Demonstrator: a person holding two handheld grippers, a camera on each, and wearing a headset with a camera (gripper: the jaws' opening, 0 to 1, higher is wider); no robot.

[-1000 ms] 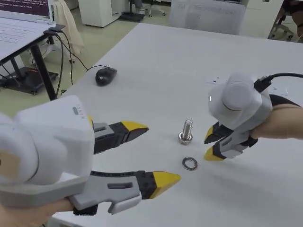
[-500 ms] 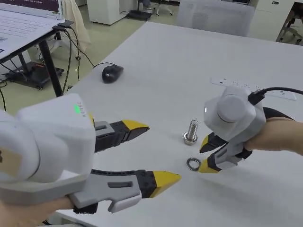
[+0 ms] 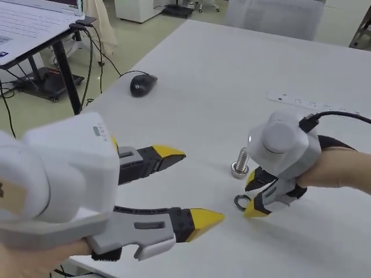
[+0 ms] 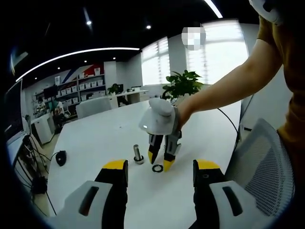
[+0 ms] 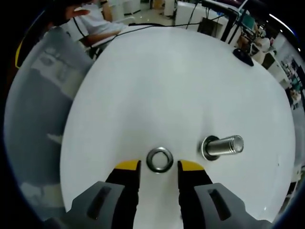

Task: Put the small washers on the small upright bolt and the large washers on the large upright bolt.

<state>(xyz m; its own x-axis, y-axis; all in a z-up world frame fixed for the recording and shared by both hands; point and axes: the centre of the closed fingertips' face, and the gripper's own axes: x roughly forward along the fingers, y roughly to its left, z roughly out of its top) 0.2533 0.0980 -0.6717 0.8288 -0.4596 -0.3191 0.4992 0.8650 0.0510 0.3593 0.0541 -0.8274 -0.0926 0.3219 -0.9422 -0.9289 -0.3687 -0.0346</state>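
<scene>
Partly, right gripper point(image 3: 250, 198) covers washer point(image 3: 237, 202), bolt point(image 3: 240, 162).

Brought the right claw point(image 3: 250, 197) away from its place beside the bolt point(image 3: 240, 162) and down to the washer point(image 3: 240, 202) lying flat on the table point(image 3: 203, 87). Closed the gap that had separated them. Ended with the parted yellow tips either side of the ring's near edge.

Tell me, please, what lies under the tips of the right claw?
A loose washer lies flat on the white table, just ahead of the open right claw, with the upright bolt beside it. In the head view the claw hides part of the ring.
</scene>
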